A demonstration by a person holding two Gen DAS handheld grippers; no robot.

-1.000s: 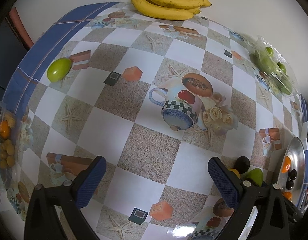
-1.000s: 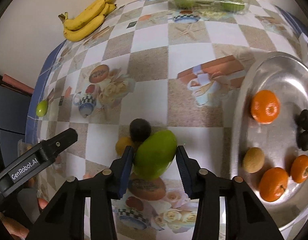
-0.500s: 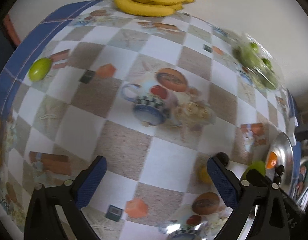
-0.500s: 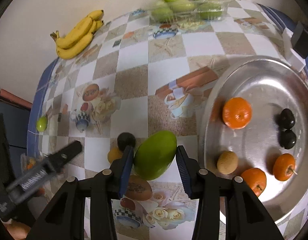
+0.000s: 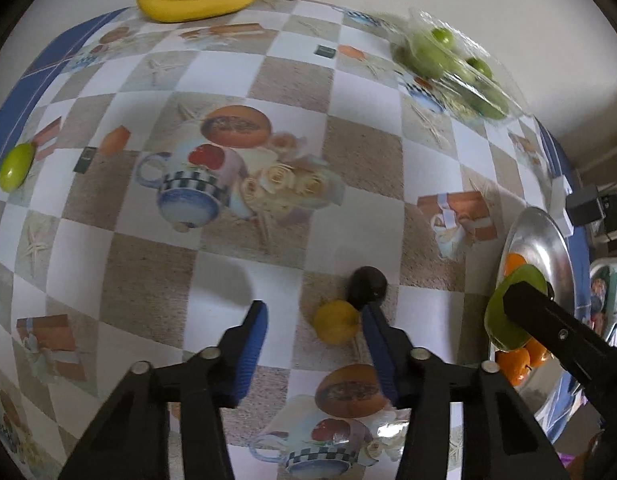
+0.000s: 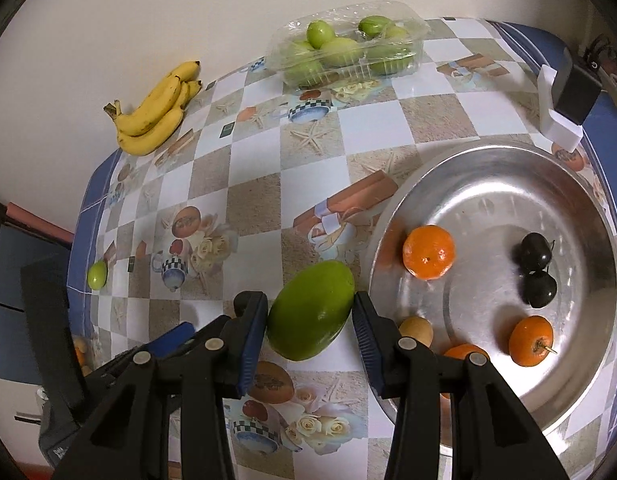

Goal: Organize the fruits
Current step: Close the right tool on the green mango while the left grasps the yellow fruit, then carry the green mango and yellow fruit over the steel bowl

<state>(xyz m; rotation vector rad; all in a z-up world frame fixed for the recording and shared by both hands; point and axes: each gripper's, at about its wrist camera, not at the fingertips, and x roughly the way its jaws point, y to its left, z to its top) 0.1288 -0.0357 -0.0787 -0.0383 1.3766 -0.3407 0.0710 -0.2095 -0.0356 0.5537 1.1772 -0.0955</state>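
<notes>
My right gripper [image 6: 308,305] is shut on a large green mango [image 6: 310,316], held above the table beside the silver tray's [image 6: 492,184] left rim. The tray holds three oranges [image 6: 428,252], two dark plums [image 6: 536,254] and a small brown fruit [image 6: 416,330]. My left gripper [image 5: 314,316] points down over a small yellow fruit [image 5: 335,322]. Its jaws are closing; the fruit lies between them by the right finger, clear of the left pad. A dark round fruit [image 5: 367,284] touches the yellow one from behind. The mango [image 5: 508,312] also shows at the right of the left wrist view.
Bananas [image 6: 156,108] lie at the far wall. A clear plastic box of green fruit [image 6: 348,52] stands at the back. A single small green fruit [image 6: 97,275] sits near the left table edge. A black device on a white stand [image 6: 568,92] is behind the tray.
My left gripper has moved right to the yellow and dark fruits and its jaws have narrowed a lot. My right gripper has risen with the mango and shifted toward the tray.
</notes>
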